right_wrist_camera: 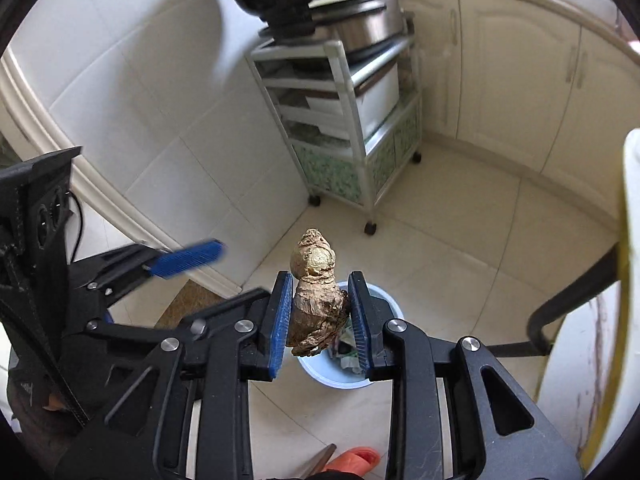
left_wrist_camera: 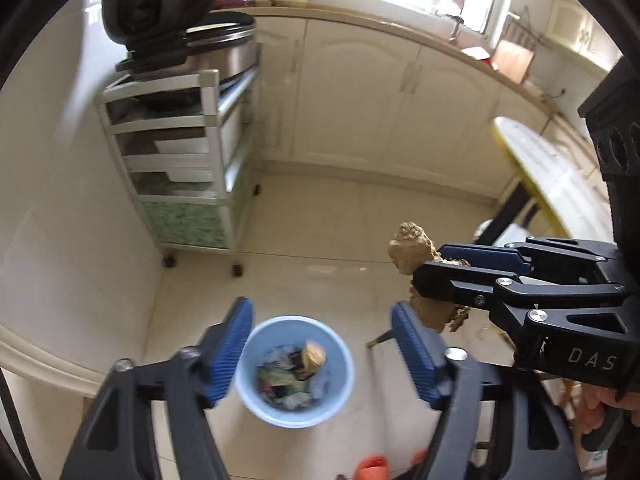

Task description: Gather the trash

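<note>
A light blue trash bin [left_wrist_camera: 289, 417] stands on the tiled floor, holding mixed scraps and a brown lump [left_wrist_camera: 313, 354]. My left gripper [left_wrist_camera: 322, 307] hangs open directly above the bin, with nothing between its blue pads [left_wrist_camera: 228, 356]. To its right, my right gripper [left_wrist_camera: 430, 264] is shut on a knobbly brown root piece [left_wrist_camera: 412, 248]. In the right wrist view the root piece [right_wrist_camera: 318, 308] stands upright between the right gripper [right_wrist_camera: 320, 276] pads, over the bin [right_wrist_camera: 332, 376]. One blue pad [right_wrist_camera: 188, 258] of the left gripper shows at the left.
A wheeled metal rack [left_wrist_camera: 180, 160] with a rice cooker [left_wrist_camera: 224, 52] on top stands against the white tiled wall. Cream cabinets [left_wrist_camera: 360, 100] line the back. A yellow-edged table [left_wrist_camera: 540, 168] is at the right. An orange slipper [left_wrist_camera: 372, 466] lies near the bin.
</note>
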Demonstrator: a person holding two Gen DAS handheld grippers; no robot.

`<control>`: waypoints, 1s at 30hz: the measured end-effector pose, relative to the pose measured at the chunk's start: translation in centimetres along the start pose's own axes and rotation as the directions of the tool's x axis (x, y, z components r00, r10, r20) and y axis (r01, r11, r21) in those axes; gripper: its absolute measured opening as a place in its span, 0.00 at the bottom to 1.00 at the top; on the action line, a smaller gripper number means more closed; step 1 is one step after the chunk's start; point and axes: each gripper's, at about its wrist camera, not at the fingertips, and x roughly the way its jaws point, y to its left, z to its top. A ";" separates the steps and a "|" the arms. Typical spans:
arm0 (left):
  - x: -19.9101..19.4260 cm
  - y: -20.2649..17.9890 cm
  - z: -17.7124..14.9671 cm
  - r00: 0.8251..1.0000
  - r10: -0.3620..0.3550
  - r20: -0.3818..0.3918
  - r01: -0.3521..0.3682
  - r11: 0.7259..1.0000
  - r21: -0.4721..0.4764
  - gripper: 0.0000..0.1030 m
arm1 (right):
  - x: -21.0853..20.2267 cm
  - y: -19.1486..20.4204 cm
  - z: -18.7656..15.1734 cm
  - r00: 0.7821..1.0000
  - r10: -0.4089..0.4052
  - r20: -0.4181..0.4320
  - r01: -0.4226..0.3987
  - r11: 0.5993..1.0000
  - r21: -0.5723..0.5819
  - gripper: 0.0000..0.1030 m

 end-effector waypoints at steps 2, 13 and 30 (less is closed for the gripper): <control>-0.6 0.1 -0.2 1.000 0.023 -0.005 -0.023 1.000 0.003 0.70 | 1.0 0.0 0.2 1.000 0.012 -0.009 -0.011 1.000 0.011 0.26; -2.8 -3.1 0.2 0.991 0.126 0.032 -0.125 0.991 -0.046 0.80 | 1.0 -0.2 0.8 0.999 0.025 0.035 -0.027 0.997 0.071 0.51; -19.7 -20.1 -3.5 0.937 0.065 0.345 -0.103 0.990 0.094 0.99 | -23.5 -2.7 -5.7 0.889 -0.336 0.311 0.302 0.941 0.154 0.99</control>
